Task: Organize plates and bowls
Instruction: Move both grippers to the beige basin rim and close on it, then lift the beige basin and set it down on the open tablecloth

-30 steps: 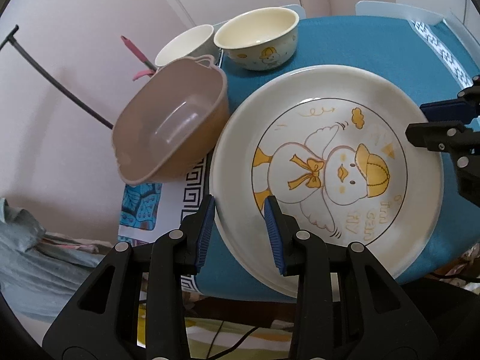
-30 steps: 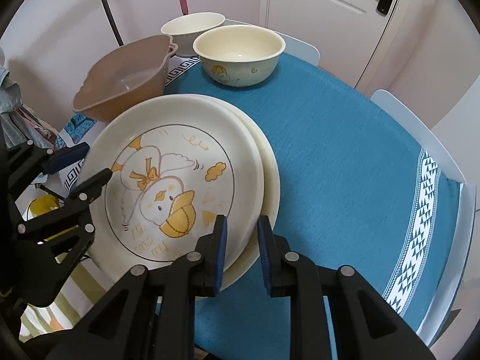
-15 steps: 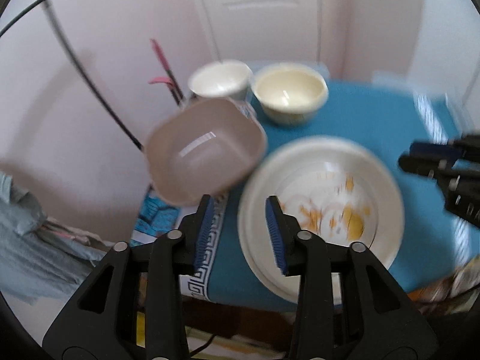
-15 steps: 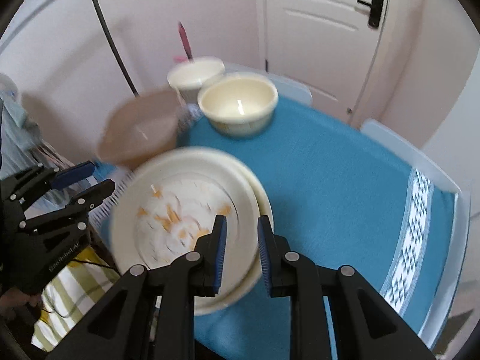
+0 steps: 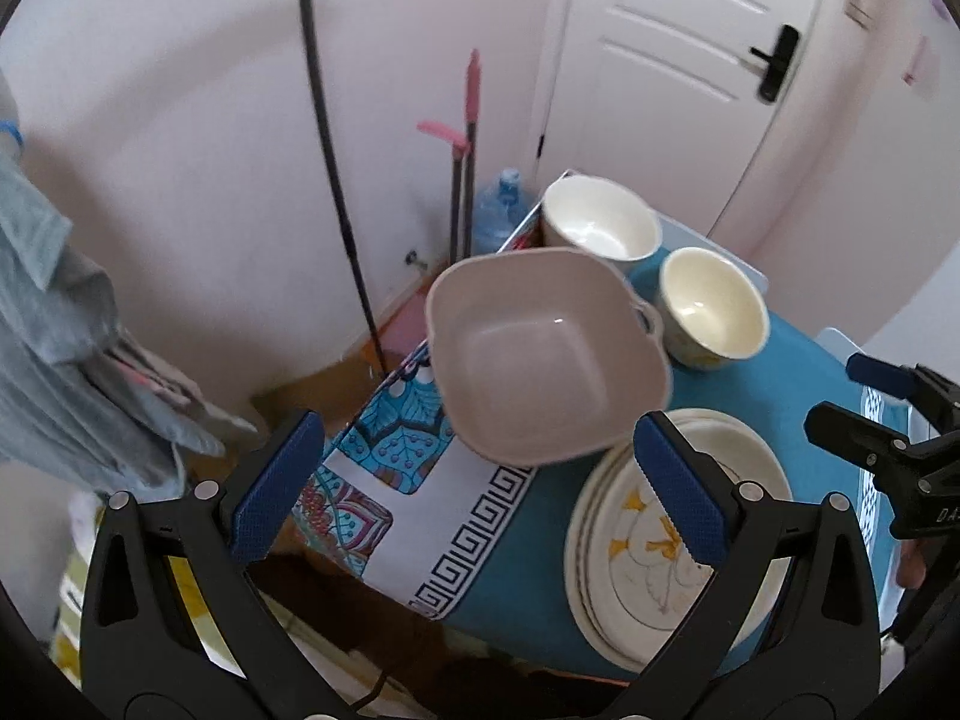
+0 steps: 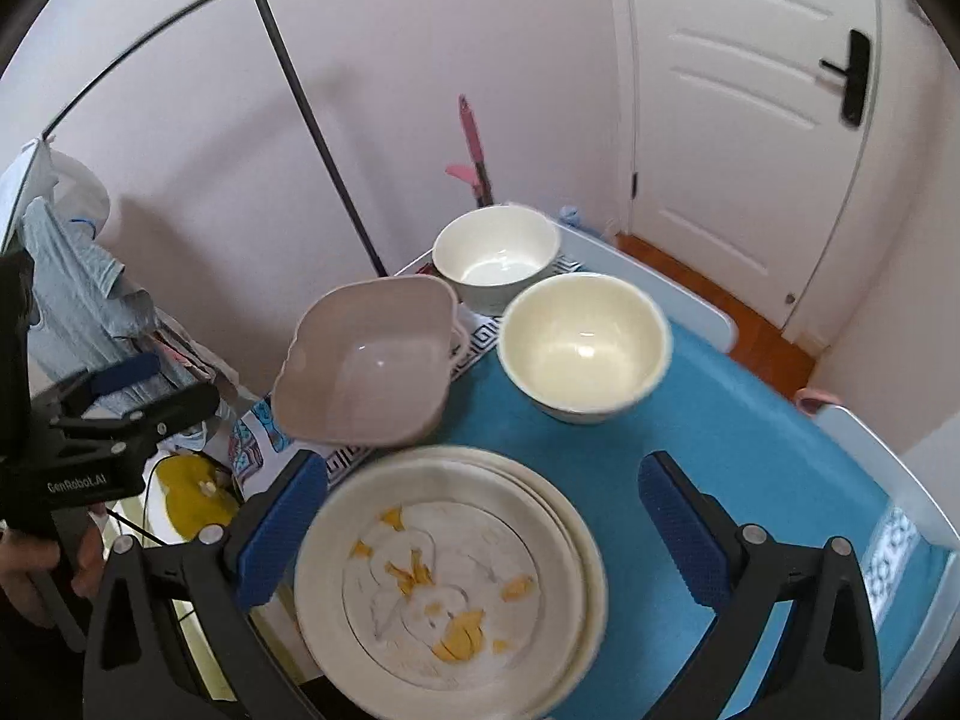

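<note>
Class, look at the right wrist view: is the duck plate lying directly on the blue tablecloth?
No. The duck plate lies on top of other plates, whose rims show beneath it.

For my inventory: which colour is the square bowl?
Pale pinkish-beige square bowl, seen best in the left wrist view.

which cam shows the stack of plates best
The right wrist view: the stack of plates sits nearly whole and central, duck print and staggered rims visible. In the left wrist view the stack lies low right, partly hidden behind a blue pad.
</note>
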A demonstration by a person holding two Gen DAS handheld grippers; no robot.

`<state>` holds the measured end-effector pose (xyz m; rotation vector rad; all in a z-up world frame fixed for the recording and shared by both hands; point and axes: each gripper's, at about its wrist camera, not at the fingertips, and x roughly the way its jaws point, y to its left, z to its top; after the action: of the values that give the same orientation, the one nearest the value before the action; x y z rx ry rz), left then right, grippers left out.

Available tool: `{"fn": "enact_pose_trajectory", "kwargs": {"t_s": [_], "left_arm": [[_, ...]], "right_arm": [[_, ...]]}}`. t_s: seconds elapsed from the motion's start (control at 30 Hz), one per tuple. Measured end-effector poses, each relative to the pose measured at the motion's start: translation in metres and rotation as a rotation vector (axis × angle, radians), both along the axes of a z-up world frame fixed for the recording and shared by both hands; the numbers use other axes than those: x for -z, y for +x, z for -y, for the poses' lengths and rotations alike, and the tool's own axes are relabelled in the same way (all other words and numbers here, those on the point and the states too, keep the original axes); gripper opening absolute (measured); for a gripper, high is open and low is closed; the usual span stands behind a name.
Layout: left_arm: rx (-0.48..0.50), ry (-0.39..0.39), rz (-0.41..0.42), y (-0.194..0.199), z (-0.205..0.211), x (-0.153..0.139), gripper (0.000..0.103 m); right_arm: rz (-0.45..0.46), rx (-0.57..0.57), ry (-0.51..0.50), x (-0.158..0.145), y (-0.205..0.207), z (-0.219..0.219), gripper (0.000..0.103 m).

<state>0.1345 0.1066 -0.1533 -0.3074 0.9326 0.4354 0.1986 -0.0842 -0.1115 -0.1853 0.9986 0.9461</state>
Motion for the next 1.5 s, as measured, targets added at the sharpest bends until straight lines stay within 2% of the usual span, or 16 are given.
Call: {"fn": "enact_pose_trajectory", "kwargs": {"t_s": [0.13,0.23,0.3,0.37,0.47,0.63,0.7,0.73,0.8,0.87,1.03,1.2,1.33,1.5], "left_arm": [[0.006,-0.088,-0.030,0.019,-0.023,0.029,0.102],[0.021,-0.154,-0.071,0.033,-0.035,0.053,0.091],[0.042,-0.192,-0.096,0.043,-0.041,0.068,0.080],[0.062,-0.206,-0.125,0.052,-0.046,0.082,0.073],[0.099,-0.230,-0.139,0.062,-0.050,0.095,0.066],[0.134,-0.250,-0.167,0.075,-0.055,0.111,0.057],[0.144,-0.252,-0.168,0.079,-0.055,0.112,0.047],[0.150,-0.247,-0.173,0.081,-0.056,0.113,0.043],[0.158,-0.242,-0.187,0.085,-0.056,0.116,0.023],[0.166,-0.246,-0.201,0.087,-0.058,0.120,0.022],[0.183,-0.209,-0.200,0.084,-0.057,0.118,0.021],[0.208,-0.155,-0.178,0.079,-0.053,0.102,0.021],[0.230,-0.111,-0.130,0.072,-0.044,0.072,0.021],[0.278,-0.042,-0.075,0.062,-0.015,0.030,0.021]], "right_arm": [[-0.098,-0.022,0.003,0.022,0.015,-0.036,0.103],[-0.132,-0.027,-0.032,0.040,0.021,-0.059,0.101],[-0.148,-0.031,-0.057,0.052,0.024,-0.073,0.093],[-0.175,-0.038,-0.081,0.066,0.028,-0.088,0.076],[-0.227,-0.029,-0.094,0.083,0.034,-0.101,0.062],[-0.245,0.002,-0.093,0.096,0.040,-0.108,0.056],[-0.239,0.015,-0.083,0.097,0.041,-0.109,0.051],[-0.235,0.019,-0.080,0.098,0.042,-0.109,0.047],[-0.231,0.022,-0.082,0.099,0.042,-0.108,0.033],[-0.238,0.016,-0.088,0.101,0.042,-0.111,0.017],[-0.217,0.015,-0.088,0.100,0.037,-0.114,0.015],[-0.200,0.028,-0.061,0.092,0.030,-0.112,0.015],[-0.162,0.045,-0.018,0.072,0.020,-0.103,0.015],[-0.127,0.092,0.056,0.035,0.009,-0.069,0.015]]}}
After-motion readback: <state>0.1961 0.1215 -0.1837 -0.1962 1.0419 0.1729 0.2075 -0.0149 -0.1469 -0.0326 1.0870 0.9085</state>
